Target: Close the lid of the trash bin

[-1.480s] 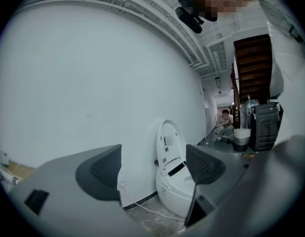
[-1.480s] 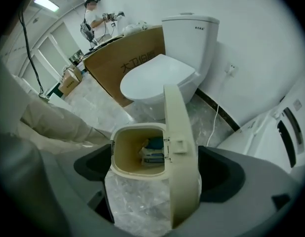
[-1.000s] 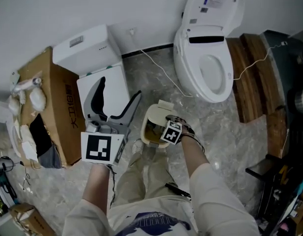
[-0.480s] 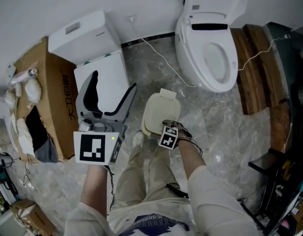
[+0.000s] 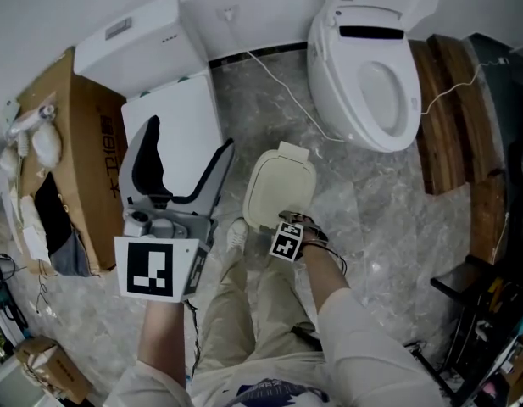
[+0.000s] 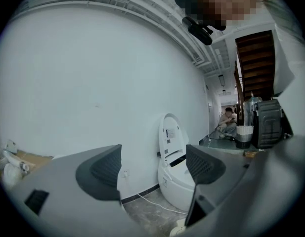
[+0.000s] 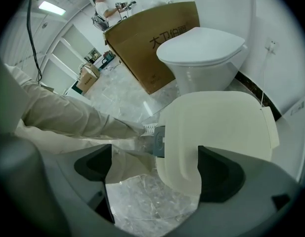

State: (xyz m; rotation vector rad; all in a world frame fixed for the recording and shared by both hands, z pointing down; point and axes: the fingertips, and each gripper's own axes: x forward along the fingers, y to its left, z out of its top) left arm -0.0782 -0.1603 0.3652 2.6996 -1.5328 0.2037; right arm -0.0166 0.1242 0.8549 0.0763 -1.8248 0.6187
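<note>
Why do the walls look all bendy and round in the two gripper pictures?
Left gripper view: the wide-angle lens bows the white wall and blackens the corners. Right gripper view: the same bulge rounds the trash bin lid and the closed toilet. Head view: straighter lines, even soft light.

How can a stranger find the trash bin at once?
Start at the open toilet, then look to the marble floor between it and the closed toilet. The trash bin stands there, just ahead of the right gripper. It alone is small, cream and rounded, with its flat lid shut.
</note>
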